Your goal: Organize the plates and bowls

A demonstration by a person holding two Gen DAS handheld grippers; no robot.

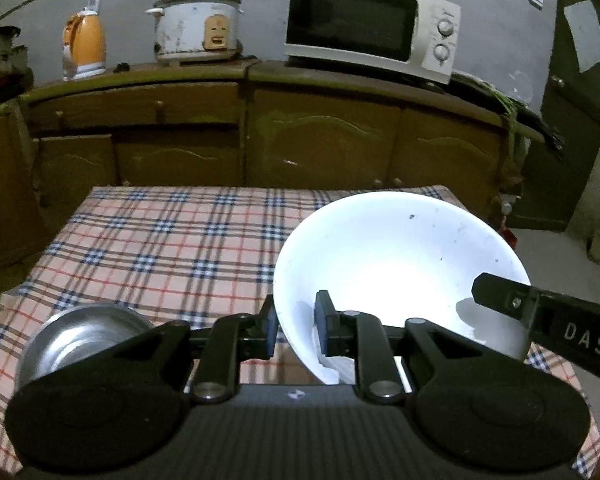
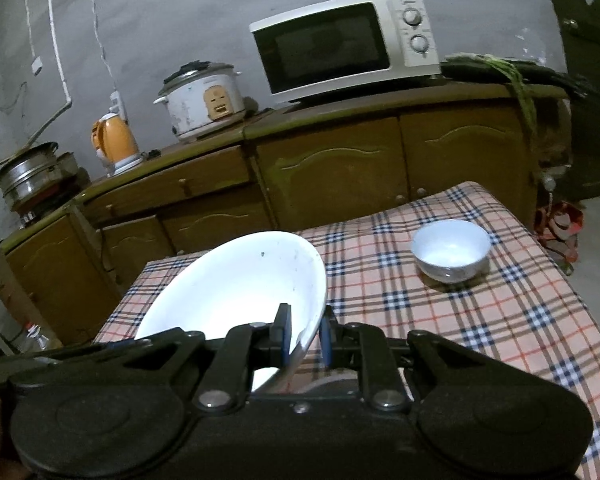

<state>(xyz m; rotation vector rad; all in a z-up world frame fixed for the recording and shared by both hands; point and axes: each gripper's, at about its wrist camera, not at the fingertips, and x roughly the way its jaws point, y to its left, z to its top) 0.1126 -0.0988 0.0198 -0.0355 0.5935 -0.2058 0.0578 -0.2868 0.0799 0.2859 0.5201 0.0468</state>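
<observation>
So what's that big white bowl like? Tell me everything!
The big white bowl is wide, shallow and glossy, like ceramic or melamine, with a few dark specks inside. It is tilted, lifted above the checked tablecloth. The left gripper pinches its rim on one side and the right gripper pinches the opposite rim. Nothing is inside it.

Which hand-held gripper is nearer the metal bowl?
Left. The left hand-held gripper grips the white bowl beside the metal bowl; the right hand-held gripper grips the far rim.
</observation>
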